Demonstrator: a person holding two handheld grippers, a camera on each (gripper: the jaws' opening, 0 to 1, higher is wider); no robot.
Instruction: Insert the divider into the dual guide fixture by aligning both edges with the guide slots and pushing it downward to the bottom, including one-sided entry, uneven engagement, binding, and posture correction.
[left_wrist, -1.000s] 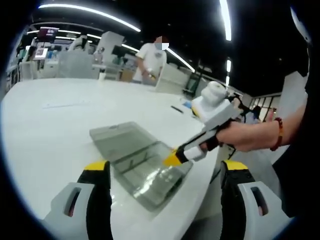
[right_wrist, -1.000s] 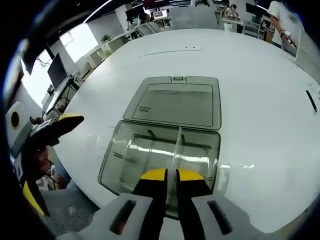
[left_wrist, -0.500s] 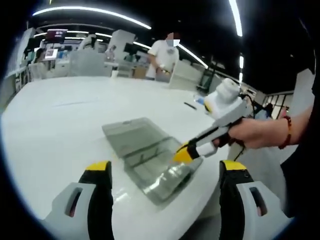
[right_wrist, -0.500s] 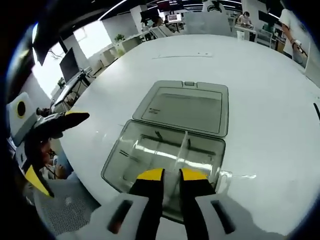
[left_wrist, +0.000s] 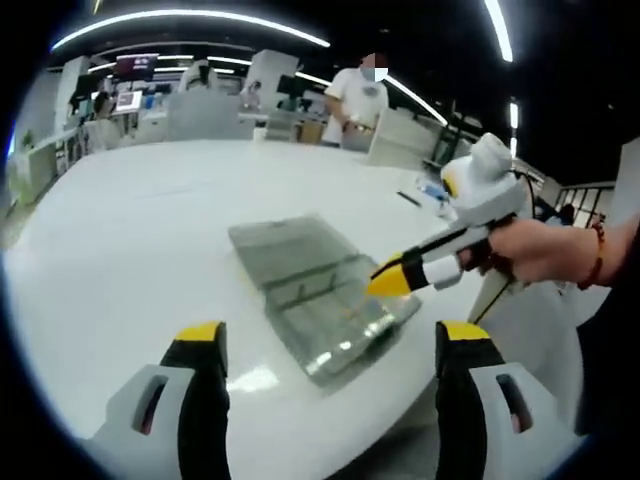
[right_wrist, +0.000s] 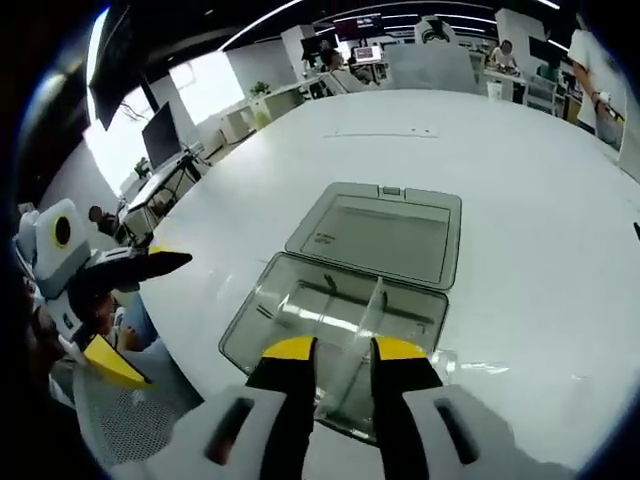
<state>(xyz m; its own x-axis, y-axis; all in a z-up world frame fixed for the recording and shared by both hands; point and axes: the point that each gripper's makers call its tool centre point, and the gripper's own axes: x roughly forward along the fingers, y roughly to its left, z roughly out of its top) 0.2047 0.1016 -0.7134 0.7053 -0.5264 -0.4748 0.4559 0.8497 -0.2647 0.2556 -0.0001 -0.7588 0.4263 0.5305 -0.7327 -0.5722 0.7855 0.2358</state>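
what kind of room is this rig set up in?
Likely an open-plan office or lab workspace: a large white table holds the clear box, desks with monitors stand along the edge, long ceiling light strips run overhead, and a person stands in the background.

- The clear plastic hinged box (right_wrist: 340, 330) is glossy, catching light streaks.
- Its thin transparent plastic divider (right_wrist: 368, 310) looks smooth.
- The white round table (right_wrist: 520, 200) has a smooth, faintly reflective finish.
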